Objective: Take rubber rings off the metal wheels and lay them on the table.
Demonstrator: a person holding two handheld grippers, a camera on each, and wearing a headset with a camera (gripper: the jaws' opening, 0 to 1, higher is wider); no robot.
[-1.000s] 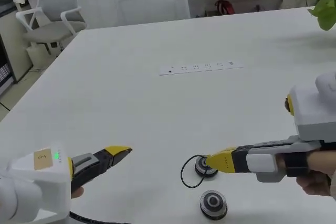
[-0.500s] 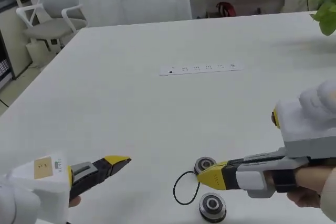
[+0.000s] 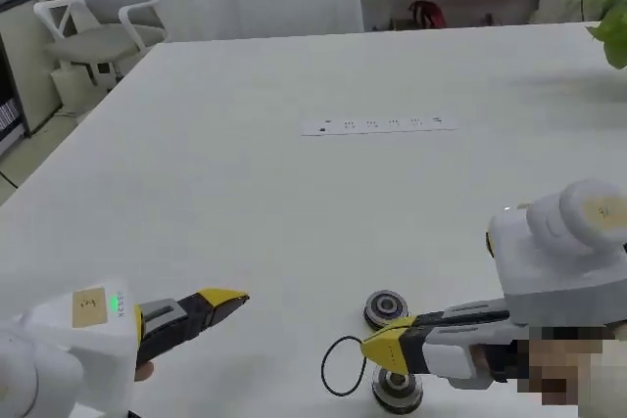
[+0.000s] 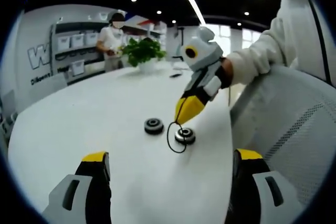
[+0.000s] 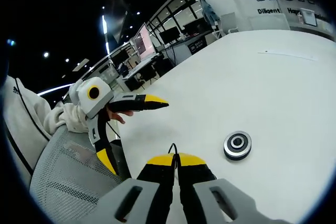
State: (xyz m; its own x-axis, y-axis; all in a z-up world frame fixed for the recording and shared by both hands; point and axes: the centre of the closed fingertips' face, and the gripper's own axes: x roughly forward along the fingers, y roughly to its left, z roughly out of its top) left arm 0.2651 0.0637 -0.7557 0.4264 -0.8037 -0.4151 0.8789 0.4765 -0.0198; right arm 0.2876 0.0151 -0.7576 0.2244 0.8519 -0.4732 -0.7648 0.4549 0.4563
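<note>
Right gripper (image 3: 377, 348) held its jaws clamped on a black rubber ring (image 3: 343, 367), whose loop drooped toward the white table (image 3: 245, 193) just beside two metal wheels (image 3: 384, 307), while left gripper (image 3: 230, 299) hovered well apart, jaws spread wide and holding nothing.

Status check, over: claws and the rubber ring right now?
Right claw shut on rubber ring, ring off the wheels. Left claw open, held aside. Far wheel and near wheel on table, nothing in the way.
</note>
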